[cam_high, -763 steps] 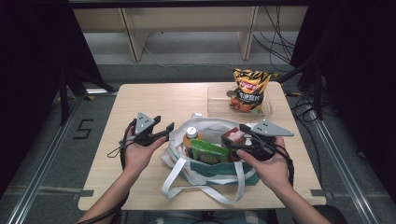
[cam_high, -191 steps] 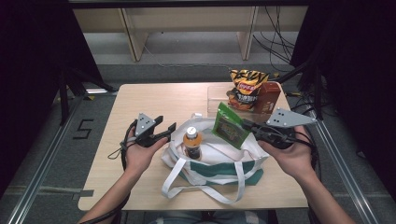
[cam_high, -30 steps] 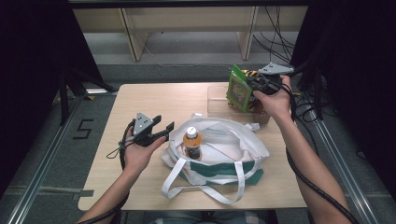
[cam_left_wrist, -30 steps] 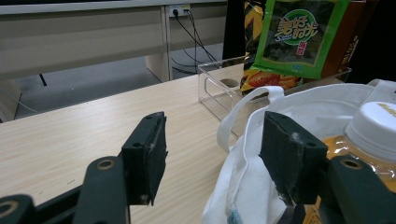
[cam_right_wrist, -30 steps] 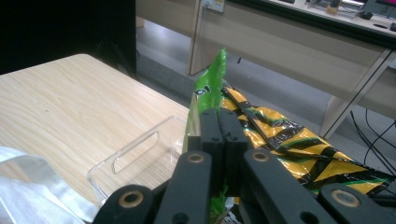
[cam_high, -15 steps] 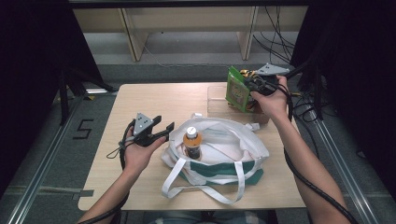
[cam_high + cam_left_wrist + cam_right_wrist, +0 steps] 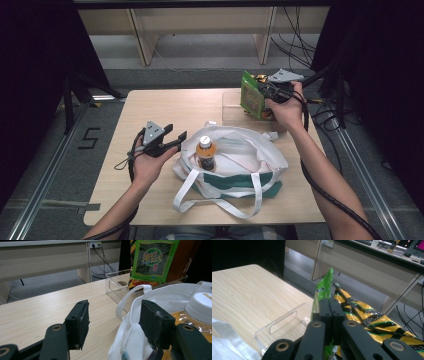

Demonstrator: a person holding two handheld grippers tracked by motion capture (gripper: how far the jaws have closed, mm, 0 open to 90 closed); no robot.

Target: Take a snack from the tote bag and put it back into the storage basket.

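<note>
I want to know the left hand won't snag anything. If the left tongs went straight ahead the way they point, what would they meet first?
Probably the white tote bag: its rim and handle already sit between the open left tongs, with the bottle just beyond.

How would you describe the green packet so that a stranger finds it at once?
Look at the far right corner of the table, where a clear bin stands. The green packet hangs over it, pinched in the right gripper. Unlike the yellow-and-black bag beside it, it is flat and green.
</note>
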